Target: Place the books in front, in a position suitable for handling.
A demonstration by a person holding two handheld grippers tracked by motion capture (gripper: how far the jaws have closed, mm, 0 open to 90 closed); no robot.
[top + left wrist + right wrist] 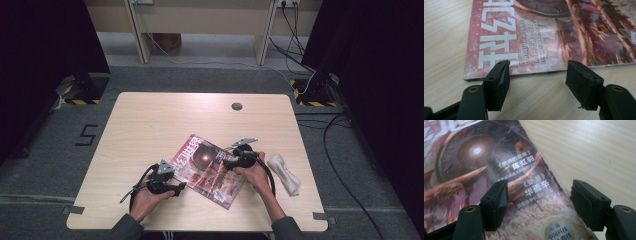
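Note:
A magazine [207, 170] with a red cover and white Chinese lettering lies flat and slanted on the wooden table [150, 120]. My left gripper [181, 187] sits at the magazine's near left edge. In the left gripper view its jaws [539, 66] stand open just short of the magazine's [536, 32] edge, gripping nothing. My right gripper [228, 162] hovers over the magazine's right side. In the right gripper view it [539, 185] is open, one jaw above the cover [474, 170] and the other above bare table past the edge.
A crumpled white cloth [285, 174] lies on the table to the right of my right hand. A round cable hole [237, 106] sits near the table's far edge. Dark curtains and floor cables surround the table.

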